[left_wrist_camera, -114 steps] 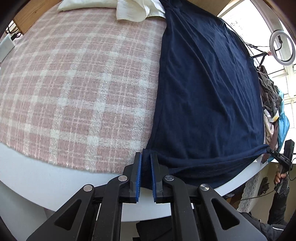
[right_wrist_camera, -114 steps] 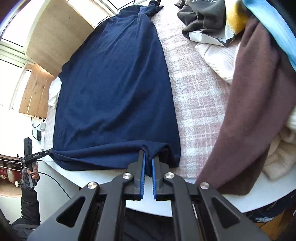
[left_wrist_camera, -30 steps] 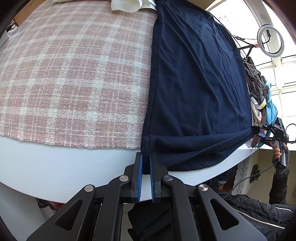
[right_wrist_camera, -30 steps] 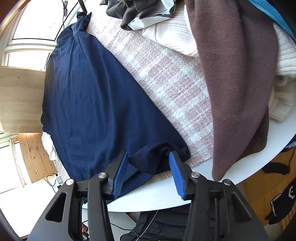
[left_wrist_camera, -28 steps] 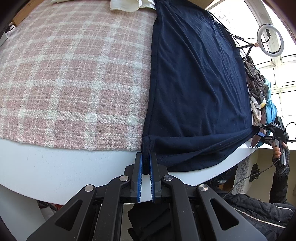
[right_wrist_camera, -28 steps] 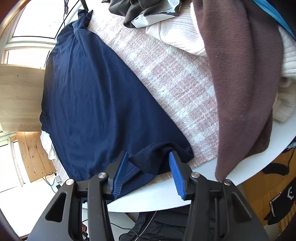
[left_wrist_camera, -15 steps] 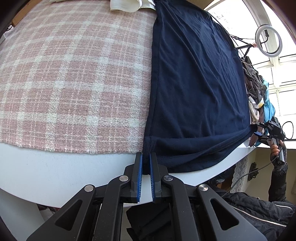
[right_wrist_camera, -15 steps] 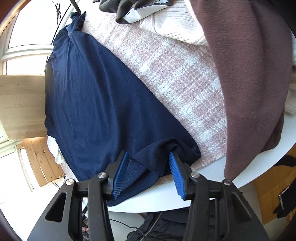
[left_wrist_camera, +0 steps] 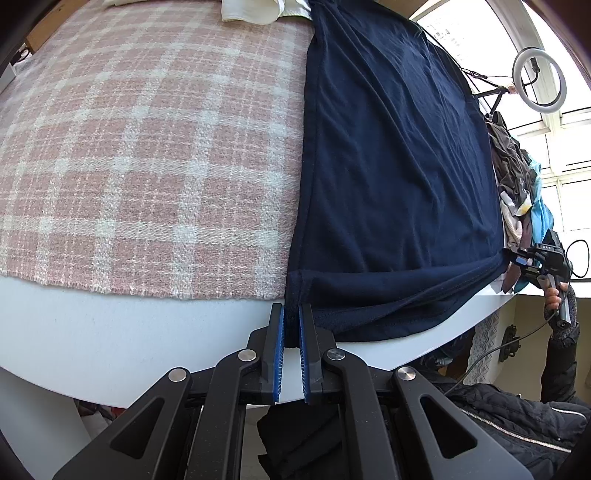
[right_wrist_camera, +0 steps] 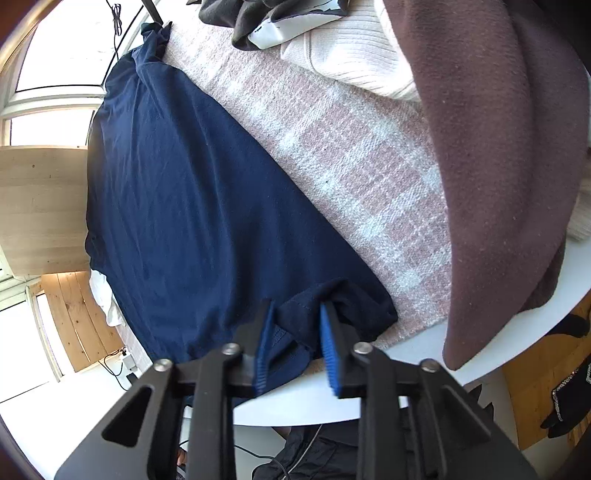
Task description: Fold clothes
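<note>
A navy blue garment (left_wrist_camera: 391,177) lies flat and lengthwise on a pink plaid blanket (left_wrist_camera: 147,147), its hem hanging over the white table edge. My left gripper (left_wrist_camera: 290,332) is shut on the hem's left corner. In the right wrist view the garment (right_wrist_camera: 184,206) fills the left side. My right gripper (right_wrist_camera: 295,332) is open, its blue pads either side of the bunched right hem corner (right_wrist_camera: 332,306), not clamping it. The right gripper also shows in the left wrist view (left_wrist_camera: 532,258) at the far hem corner.
A brown garment (right_wrist_camera: 498,166) and a cream knit (right_wrist_camera: 351,51) are piled at the right, with dark clothes (right_wrist_camera: 258,18) behind. A white cloth (left_wrist_camera: 255,7) lies at the blanket's far end. A ring light (left_wrist_camera: 539,81) stands by the window. The white table rim (left_wrist_camera: 110,325) runs along the front.
The right gripper has let go of the hem corner since 3.8 s ago and stays open around it. The left gripper keeps its hold and has barely moved.
</note>
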A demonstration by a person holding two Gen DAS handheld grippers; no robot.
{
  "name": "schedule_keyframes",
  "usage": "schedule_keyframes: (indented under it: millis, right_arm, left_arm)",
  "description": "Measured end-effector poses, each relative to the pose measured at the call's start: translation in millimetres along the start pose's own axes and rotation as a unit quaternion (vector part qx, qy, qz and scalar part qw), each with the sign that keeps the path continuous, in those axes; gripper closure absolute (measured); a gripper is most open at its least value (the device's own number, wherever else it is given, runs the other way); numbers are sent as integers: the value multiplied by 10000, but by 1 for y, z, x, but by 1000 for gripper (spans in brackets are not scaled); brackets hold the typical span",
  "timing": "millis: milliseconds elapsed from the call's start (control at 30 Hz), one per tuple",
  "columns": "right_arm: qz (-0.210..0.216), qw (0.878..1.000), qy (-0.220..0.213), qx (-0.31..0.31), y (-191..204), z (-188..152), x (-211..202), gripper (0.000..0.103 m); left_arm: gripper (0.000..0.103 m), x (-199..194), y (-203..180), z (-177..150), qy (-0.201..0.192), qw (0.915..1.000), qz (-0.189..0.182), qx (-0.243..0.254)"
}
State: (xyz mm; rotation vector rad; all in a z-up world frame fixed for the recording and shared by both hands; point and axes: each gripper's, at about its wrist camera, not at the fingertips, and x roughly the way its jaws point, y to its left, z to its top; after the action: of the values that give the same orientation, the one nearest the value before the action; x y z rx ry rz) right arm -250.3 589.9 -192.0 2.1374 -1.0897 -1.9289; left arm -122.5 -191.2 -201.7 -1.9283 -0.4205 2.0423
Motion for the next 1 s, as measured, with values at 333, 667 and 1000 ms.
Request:
schedule_keyframes:
  millis: [333, 667, 1000]
  right_arm:
    - [10, 9978, 70, -657, -7, -22, -45, 95]
    - [-4, 9934, 248, -1117, -45, -67, -48, 97]
    - [-1073, 9801, 198, -1656, -55, -63, -7, 98]
  left_arm:
    - [96, -32, -1, -22, -222, 9997, -15, -132]
    - [96, -49, -17, -65, -255, 9993, 113, -242]
    - [96, 1, -1, -62, 168, 9986, 377, -336]
